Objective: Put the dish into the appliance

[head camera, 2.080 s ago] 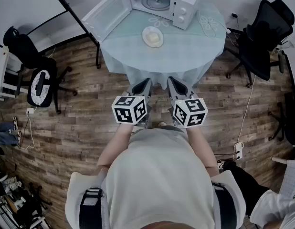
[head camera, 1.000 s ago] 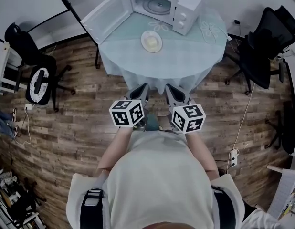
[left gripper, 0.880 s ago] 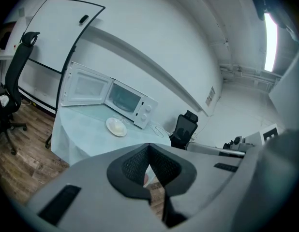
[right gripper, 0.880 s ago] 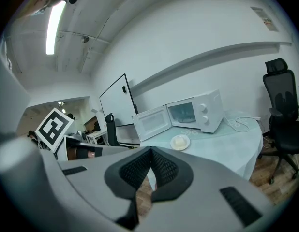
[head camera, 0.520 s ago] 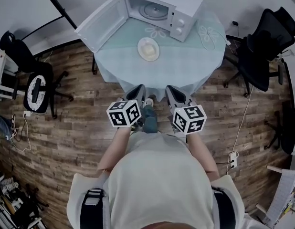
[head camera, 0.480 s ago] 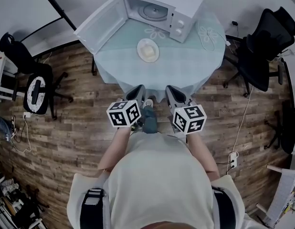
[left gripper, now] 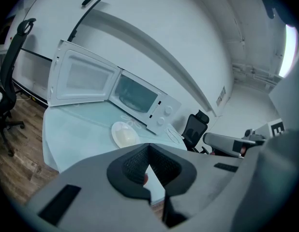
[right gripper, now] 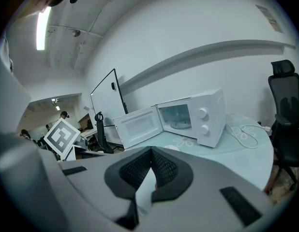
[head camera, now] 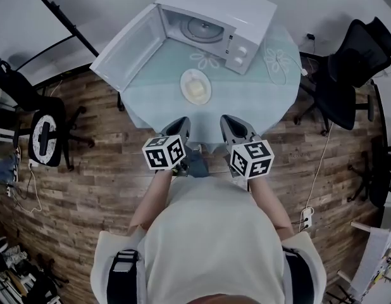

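A white dish (head camera: 195, 86) holding something pale sits on the round table (head camera: 271, 87) in front of the white microwave (head camera: 214, 27). The microwave's door (head camera: 129, 48) hangs open to the left, showing the glass turntable inside. My left gripper (head camera: 178, 126) and right gripper (head camera: 230, 124) are side by side at the table's near edge, short of the dish. Both are shut and hold nothing. In the left gripper view the dish (left gripper: 124, 134) lies beyond the closed left gripper (left gripper: 149, 164). The right gripper (right gripper: 148, 170) faces the microwave (right gripper: 198, 115).
A white cable (head camera: 278, 40) lies on the table right of the microwave. Black office chairs stand at the right (head camera: 347, 62) and left (head camera: 43, 132). A black stand's bar (head camera: 62, 19) slants behind the door. A power strip (head camera: 304, 218) lies on the wooden floor.
The person has stepped closer to the table, so the microwave and the dish look nearer and larger. Both grippers stayed shut and side by side, now reaching the table's edge.
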